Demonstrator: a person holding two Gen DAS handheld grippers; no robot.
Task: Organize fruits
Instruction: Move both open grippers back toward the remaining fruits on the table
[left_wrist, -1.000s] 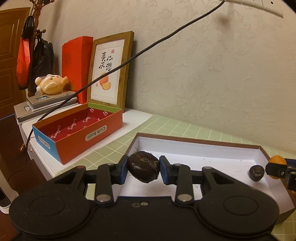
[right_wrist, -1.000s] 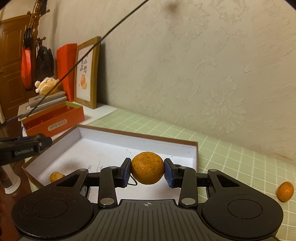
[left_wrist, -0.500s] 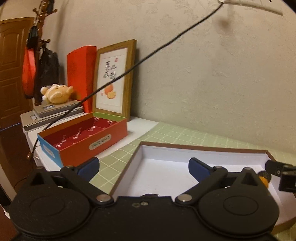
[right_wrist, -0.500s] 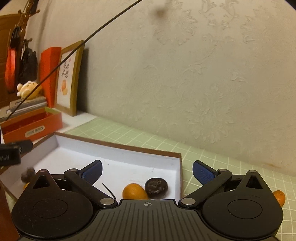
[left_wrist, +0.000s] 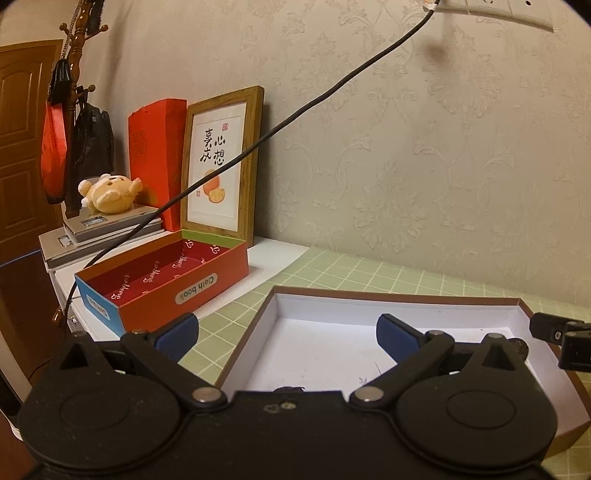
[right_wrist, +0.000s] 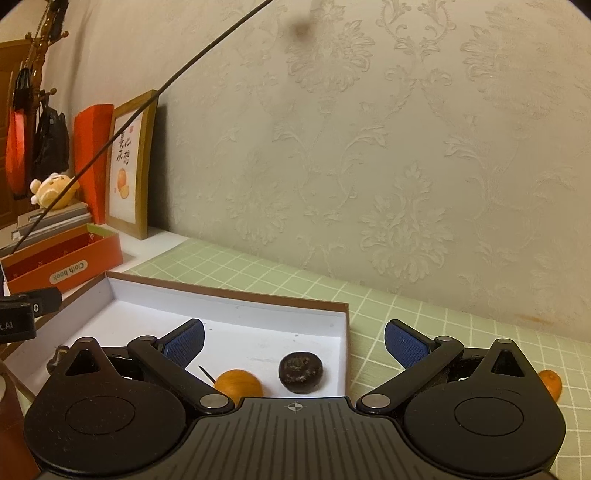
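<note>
Between the right gripper's (right_wrist: 293, 341) wide-open jaws lie an orange (right_wrist: 238, 382) and a dark fruit (right_wrist: 301, 371) in the white box (right_wrist: 229, 308); the left gripper (left_wrist: 286, 328) gapes empty, the orange "Cloth book" box (left_wrist: 184, 291) beyond its left jaw.

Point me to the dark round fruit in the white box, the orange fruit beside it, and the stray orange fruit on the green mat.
Dark round fruit (right_wrist: 301, 372): right wrist view, top face.
Orange fruit in box (right_wrist: 238, 383): right wrist view, upper skin.
Stray orange fruit on mat (right_wrist: 551, 383): right wrist view, visible edge.

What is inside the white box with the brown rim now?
In the white box lie an orange fruit and a dark round fruit side by side. The right gripper's body covers the near part, and something dark is partly hidden.
</note>
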